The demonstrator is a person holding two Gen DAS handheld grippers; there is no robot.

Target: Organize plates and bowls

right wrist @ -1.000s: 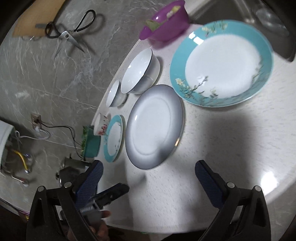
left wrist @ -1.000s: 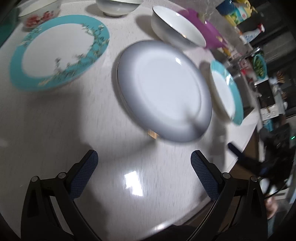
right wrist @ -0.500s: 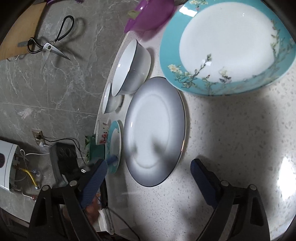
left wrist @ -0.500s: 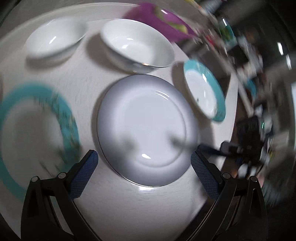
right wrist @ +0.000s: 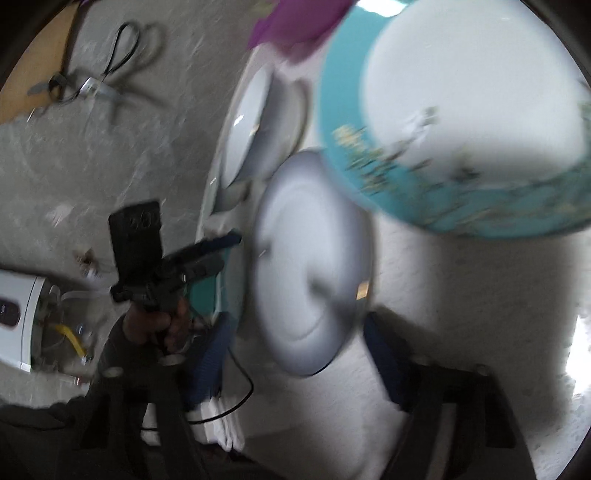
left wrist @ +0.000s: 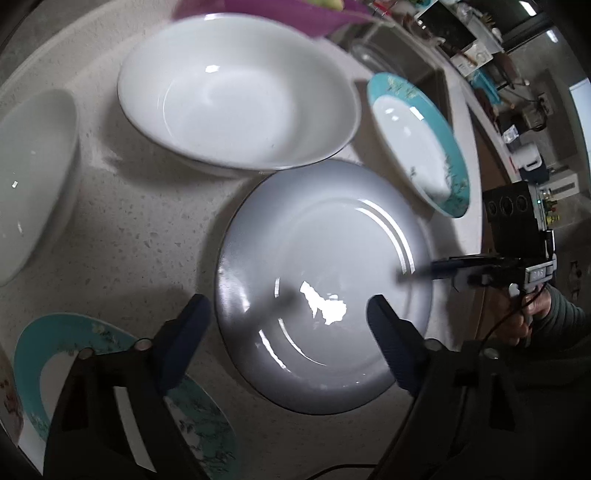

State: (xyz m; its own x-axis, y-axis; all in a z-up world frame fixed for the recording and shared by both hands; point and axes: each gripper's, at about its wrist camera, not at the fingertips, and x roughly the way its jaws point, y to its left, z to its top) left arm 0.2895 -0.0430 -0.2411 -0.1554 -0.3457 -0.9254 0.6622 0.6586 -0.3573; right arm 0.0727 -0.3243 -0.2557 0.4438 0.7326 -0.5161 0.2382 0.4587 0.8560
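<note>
My table (left wrist: 140, 236) is a pale speckled round top carrying all the crockery. The largest piece on my left camera is the big white bowl (left wrist: 236, 96), standing just behind the grey plate (left wrist: 325, 284), their rims close or touching; I cannot tell which. That grey plate lies flat in front of my left gripper (left wrist: 288, 314), whose fingers are spread wide, with the plate's near left part between them and its rim running under the right finger; neither pad presses on it. My right gripper (left wrist: 424, 273) reaches in from the right, one fingertip over the plate's right side. On the right camera, badly blurred, that gripper (right wrist: 295, 343) is open too, the grey plate (right wrist: 310, 266) seen between its fingers and the large teal-rimmed plate (right wrist: 461, 122) beyond it. A second teal-rimmed plate (left wrist: 74, 354) sits partly under my left finger, a smaller teal plate (left wrist: 417, 144) lies right of the bowl, and another white bowl (left wrist: 33, 177) sits at the left edge. A purple bowl (left wrist: 280, 11) shows at the far edge, and scissors (right wrist: 85, 81) lie on the floor.
</note>
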